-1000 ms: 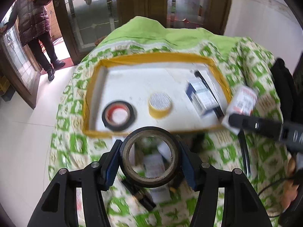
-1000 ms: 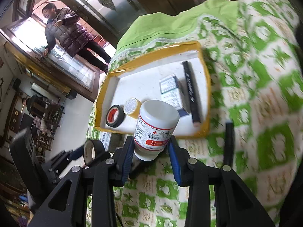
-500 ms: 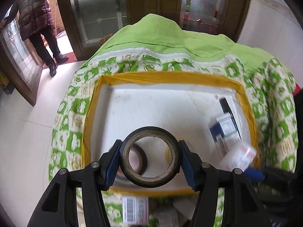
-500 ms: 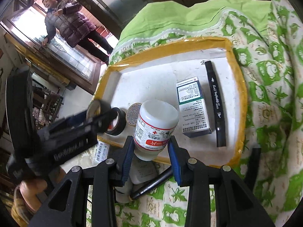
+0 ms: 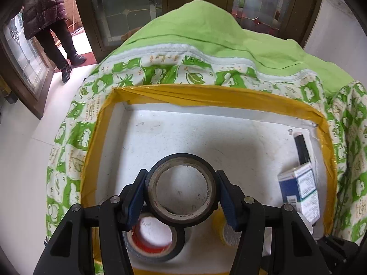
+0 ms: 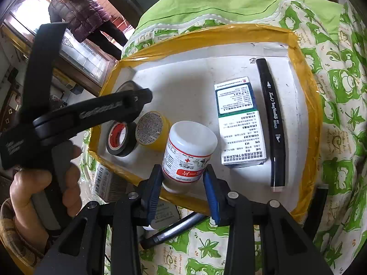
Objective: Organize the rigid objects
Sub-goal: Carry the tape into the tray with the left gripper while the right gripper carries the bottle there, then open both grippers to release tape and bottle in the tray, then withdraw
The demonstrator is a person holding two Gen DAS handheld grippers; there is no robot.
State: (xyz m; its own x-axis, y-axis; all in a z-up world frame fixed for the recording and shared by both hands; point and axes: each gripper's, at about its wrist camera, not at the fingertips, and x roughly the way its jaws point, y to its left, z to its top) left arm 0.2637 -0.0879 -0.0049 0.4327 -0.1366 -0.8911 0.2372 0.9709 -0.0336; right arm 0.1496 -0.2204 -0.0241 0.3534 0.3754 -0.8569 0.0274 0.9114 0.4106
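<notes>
Both views looked forward along the fingers, close above the yellow-rimmed tray [image 5: 206,96], tray [image 6: 206,32] interior shared.

It was a lived-in home, seemingly near the entrance. Dark wooden doors [image 5: 128,11] with leaded, patterned glass panes stood at the back, above a pale tiled floor [image 5: 20,151]. A person in a dark padded jacket [image 6: 78,6] stood by a doorway with a reddish mat underfoot. A household quilt [image 5: 206,45], plain green on one part and printed with green leaves and cartoon frogs on another, was draped over a piece of furniture. Wooden chairs [image 6: 9,105] showed dimly in a side room.
</notes>
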